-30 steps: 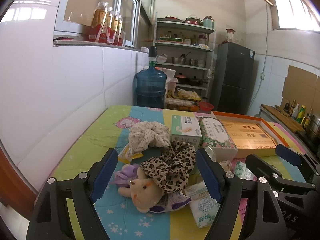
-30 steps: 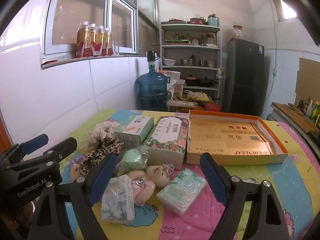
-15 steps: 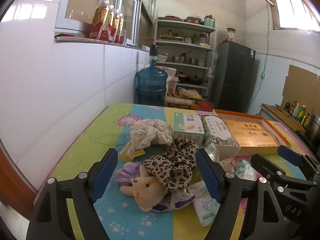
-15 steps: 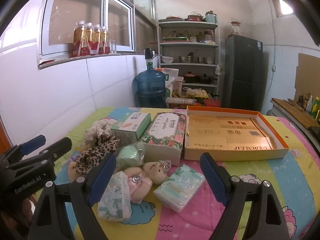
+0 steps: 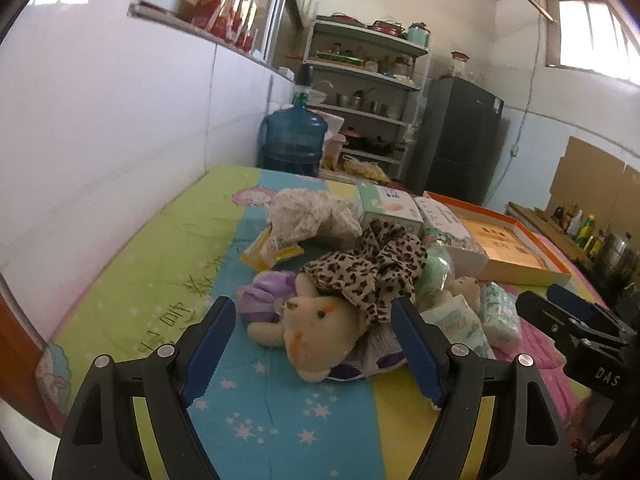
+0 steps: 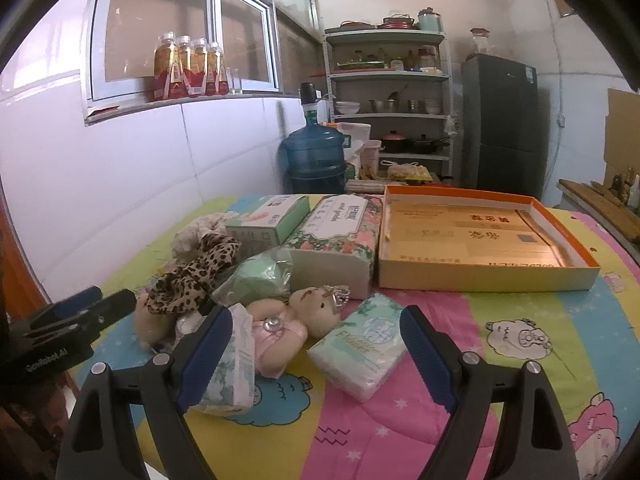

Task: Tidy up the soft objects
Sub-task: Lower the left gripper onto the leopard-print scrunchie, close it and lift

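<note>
A pile of soft things lies on the colourful quilt [image 5: 276,412]. In the left wrist view a cream plush bear [image 5: 316,328] lies under a leopard-print scrunchie [image 5: 368,268], with a purple scrunchie [image 5: 264,292] and a white lace scrunchie [image 5: 308,212] beside it. My left gripper [image 5: 312,356] is open and empty, its jaws either side of the bear. In the right wrist view a pink-dressed plush bear [image 6: 288,324], a tissue pack [image 6: 360,344] and a second tissue pack [image 6: 232,364] lie close ahead. My right gripper [image 6: 316,360] is open and empty above them.
An open orange box [image 6: 480,240] stands at the back right. A floral tissue box [image 6: 336,236] and a green-white box [image 6: 268,220] stand behind the pile. A green bagged item [image 6: 260,276] lies in the middle. A white tiled wall runs along the left.
Both grippers have moved forward and lower toward the pile, so the toys look larger. Nothing has been taken hold of.
</note>
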`<state>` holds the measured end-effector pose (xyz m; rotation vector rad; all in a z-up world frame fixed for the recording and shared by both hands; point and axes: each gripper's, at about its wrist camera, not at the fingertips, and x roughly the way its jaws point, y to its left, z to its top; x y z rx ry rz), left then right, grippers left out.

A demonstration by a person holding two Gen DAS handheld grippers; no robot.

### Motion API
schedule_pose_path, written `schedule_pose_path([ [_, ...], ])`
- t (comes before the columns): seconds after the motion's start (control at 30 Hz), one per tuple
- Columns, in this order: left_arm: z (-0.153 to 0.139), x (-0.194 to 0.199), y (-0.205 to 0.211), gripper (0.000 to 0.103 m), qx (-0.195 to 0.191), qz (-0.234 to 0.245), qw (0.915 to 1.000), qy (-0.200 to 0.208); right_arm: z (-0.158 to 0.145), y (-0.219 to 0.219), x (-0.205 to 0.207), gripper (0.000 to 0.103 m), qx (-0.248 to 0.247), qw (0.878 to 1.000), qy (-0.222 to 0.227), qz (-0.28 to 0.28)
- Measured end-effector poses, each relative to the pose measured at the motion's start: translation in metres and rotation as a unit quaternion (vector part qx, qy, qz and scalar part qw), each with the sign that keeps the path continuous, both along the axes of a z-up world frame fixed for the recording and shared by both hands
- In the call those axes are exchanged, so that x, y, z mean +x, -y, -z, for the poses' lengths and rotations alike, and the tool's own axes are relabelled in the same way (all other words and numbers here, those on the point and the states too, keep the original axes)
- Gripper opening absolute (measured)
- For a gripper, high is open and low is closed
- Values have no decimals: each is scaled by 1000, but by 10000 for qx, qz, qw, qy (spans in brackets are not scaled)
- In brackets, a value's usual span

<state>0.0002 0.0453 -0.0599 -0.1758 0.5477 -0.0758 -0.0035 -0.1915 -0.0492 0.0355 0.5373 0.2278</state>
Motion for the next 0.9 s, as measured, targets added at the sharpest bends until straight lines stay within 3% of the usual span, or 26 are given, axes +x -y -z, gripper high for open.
schedule_pose_path([
  [0.33,-5,26,20,81,-64,385,9992,65,8,4,10,86,118,9998,-129,-46],
  [0.57,-6,63,46,81,336,610,9975,-134,9,15,13,86,135,9997,-133,119],
  [0.67,0,73,51,62,391,622,9969,-299,10,20,15,86,182,9996,-156,154],
  [0.73,5,80,49,37,361,599,9966,-444,10,22,15,86,196,9995,-159,164],
  [0.9,11,84,45,15,126,657,9965,-499,14,32,21,79,369,9987,-317,169],
])
